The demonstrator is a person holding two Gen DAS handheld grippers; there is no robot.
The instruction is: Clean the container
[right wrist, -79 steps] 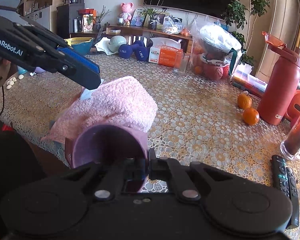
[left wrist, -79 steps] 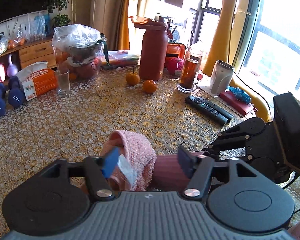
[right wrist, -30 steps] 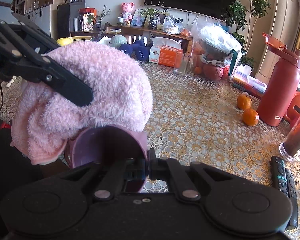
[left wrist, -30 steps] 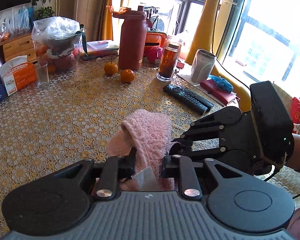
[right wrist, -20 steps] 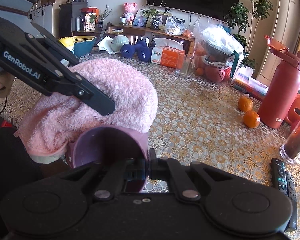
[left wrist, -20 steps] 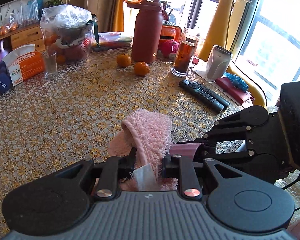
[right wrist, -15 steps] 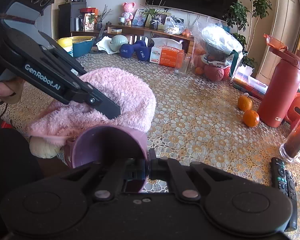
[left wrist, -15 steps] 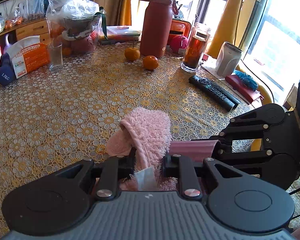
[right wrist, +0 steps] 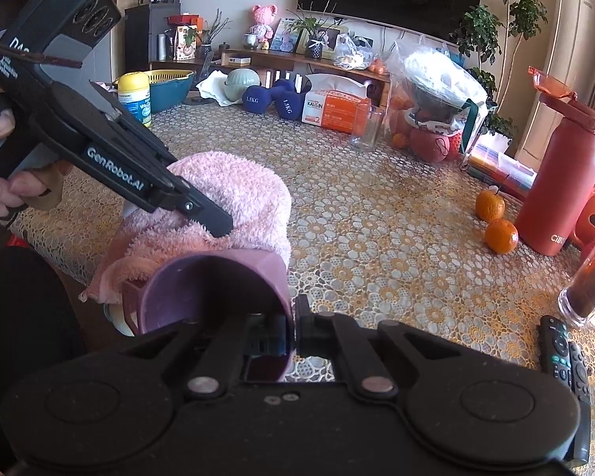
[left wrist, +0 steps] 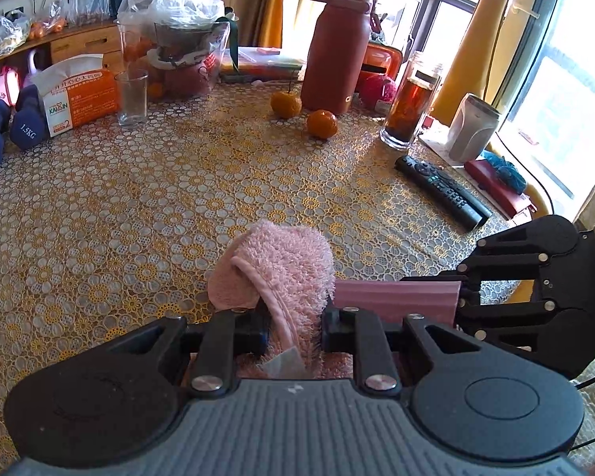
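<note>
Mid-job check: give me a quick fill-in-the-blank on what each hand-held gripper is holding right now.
1. The left hand-held gripper is shut on a pink ____.
2. The right hand-held gripper clamps the rim of a ____ cup.
3. The towel lies against the cup's ____ wall, not inside it.
4. Two ____ sit beside the red bottle.

Missing words: towel; purple; outer; oranges

wrist views, close — both share table (left wrist: 146,206)
</note>
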